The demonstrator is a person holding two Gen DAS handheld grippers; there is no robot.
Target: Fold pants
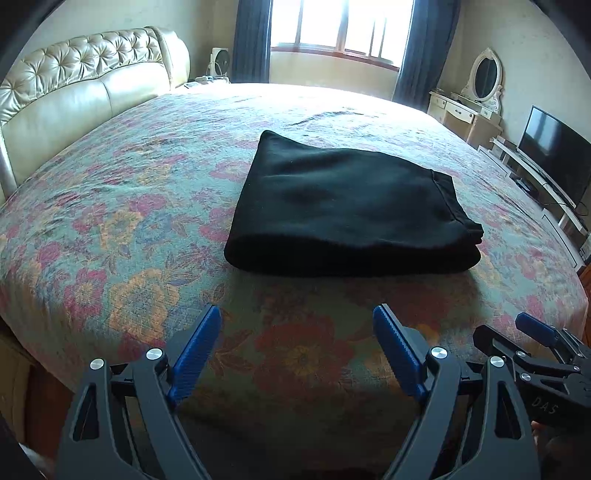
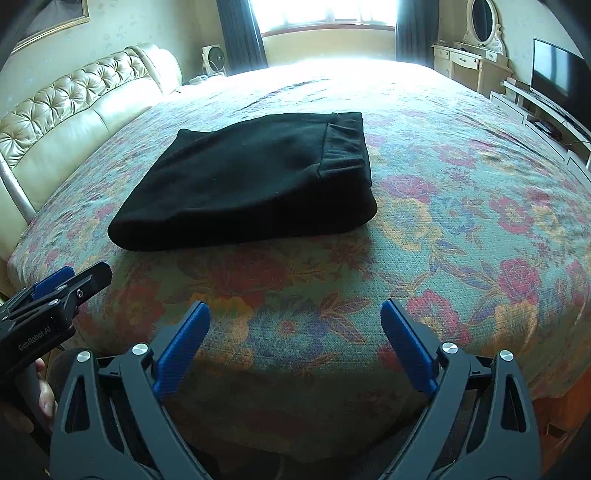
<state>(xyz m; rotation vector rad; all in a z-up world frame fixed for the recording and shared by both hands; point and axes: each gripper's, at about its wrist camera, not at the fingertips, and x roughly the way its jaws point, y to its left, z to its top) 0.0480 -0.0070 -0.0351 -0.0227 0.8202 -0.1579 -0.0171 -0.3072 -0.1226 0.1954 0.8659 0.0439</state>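
Black pants (image 1: 343, 206) lie folded into a thick rectangle on the flowered bedspread (image 1: 129, 221), with the waistband at the right end. In the right wrist view the same pants (image 2: 251, 181) sit ahead and to the left, waistband on the far right side. My left gripper (image 1: 297, 317) hovers over the near part of the bed, short of the pants, open with nothing between its blue pads. My right gripper (image 2: 295, 312) is likewise open and empty, well back from the pants. Each gripper shows at the edge of the other's view: the right gripper (image 1: 532, 332) and the left gripper (image 2: 74, 277).
A tufted cream headboard (image 1: 74, 85) runs along the left. A dresser with an oval mirror (image 1: 484, 77) and a television (image 1: 554, 155) on a low stand are at the right. Window with dark curtains (image 1: 340, 33) at the far end. The bed edge is just below the grippers.
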